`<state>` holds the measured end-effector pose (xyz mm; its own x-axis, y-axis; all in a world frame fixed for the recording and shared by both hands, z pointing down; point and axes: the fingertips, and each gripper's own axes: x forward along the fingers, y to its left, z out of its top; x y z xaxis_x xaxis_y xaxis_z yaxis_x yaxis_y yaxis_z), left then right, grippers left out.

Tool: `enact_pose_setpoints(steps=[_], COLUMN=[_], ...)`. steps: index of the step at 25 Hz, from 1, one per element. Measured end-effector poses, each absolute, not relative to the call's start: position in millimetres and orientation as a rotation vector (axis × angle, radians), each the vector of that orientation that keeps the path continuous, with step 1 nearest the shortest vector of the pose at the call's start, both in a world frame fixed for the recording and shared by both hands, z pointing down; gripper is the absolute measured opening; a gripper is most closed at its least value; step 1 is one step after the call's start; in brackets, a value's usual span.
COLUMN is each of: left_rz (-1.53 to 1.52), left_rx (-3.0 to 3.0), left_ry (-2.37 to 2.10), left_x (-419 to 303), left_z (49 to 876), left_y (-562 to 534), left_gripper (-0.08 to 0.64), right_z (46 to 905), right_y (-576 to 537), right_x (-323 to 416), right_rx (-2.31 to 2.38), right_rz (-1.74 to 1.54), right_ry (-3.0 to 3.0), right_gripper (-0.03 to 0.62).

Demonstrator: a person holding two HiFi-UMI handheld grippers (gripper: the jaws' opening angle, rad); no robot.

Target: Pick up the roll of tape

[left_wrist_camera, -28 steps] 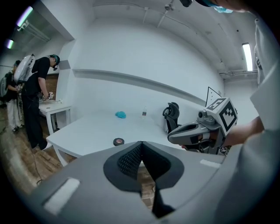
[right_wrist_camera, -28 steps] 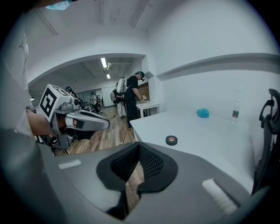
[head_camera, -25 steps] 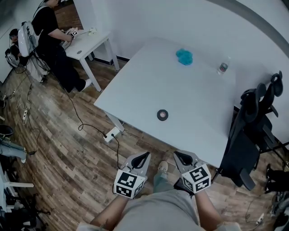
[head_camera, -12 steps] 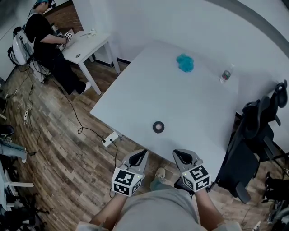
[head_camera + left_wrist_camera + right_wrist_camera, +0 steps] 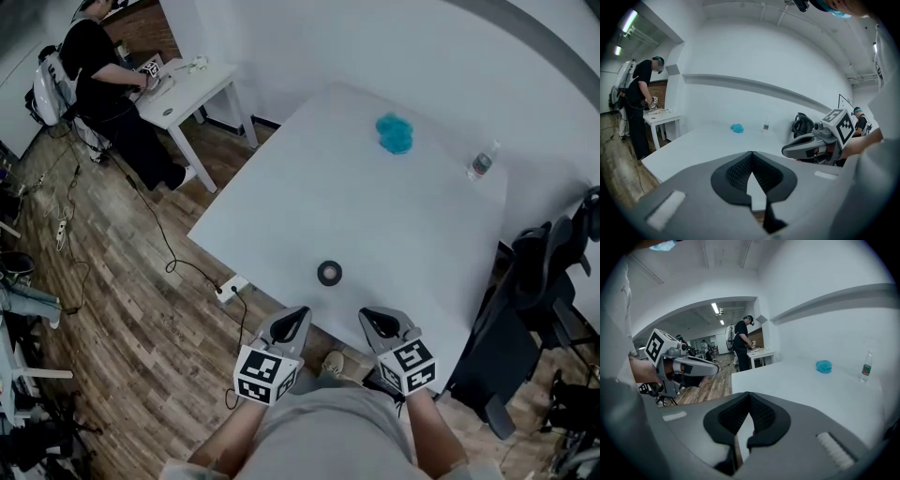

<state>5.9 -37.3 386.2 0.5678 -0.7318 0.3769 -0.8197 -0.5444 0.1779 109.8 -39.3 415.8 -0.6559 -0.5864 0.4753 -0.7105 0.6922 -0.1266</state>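
Observation:
The roll of tape (image 5: pixel 329 273), a small dark ring, lies flat on the white table (image 5: pixel 375 206) close to its near edge. My left gripper (image 5: pixel 298 314) and right gripper (image 5: pixel 368 316) hover side by side just short of that edge, the tape ahead and between them. Both are shut with nothing in them. In the left gripper view the left gripper (image 5: pixel 751 152) has its jaws meeting at the tip. The right gripper view shows the right gripper (image 5: pixel 749 394) closed likewise. Neither gripper view shows the tape.
A blue cloth (image 5: pixel 395 133) and a small water bottle (image 5: pixel 481 164) sit at the table's far side. A dark office chair (image 5: pixel 539 281) stands at the right. A power strip (image 5: pixel 230 289) and cable lie on the wooden floor. A person (image 5: pixel 103 84) works at a small white table (image 5: pixel 192 80).
The table and tape have drawn nearer to both grippers, which advanced together toward the near edge. Both stayed shut.

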Motion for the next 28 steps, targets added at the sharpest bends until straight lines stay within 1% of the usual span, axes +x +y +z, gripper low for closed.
enact_pose_setpoints(steps=[28], left_rz=[0.434], left_rx=[2.489], left_ry=[-1.177], left_x=[-24], left_z=[402], left_y=[-104], left_gripper=[0.018], right_z=[427], right_y=[-101], right_x=[79], right_rx=[1.039], right_rz=[0.449], right_ry=[-2.445], right_gripper=[0.008])
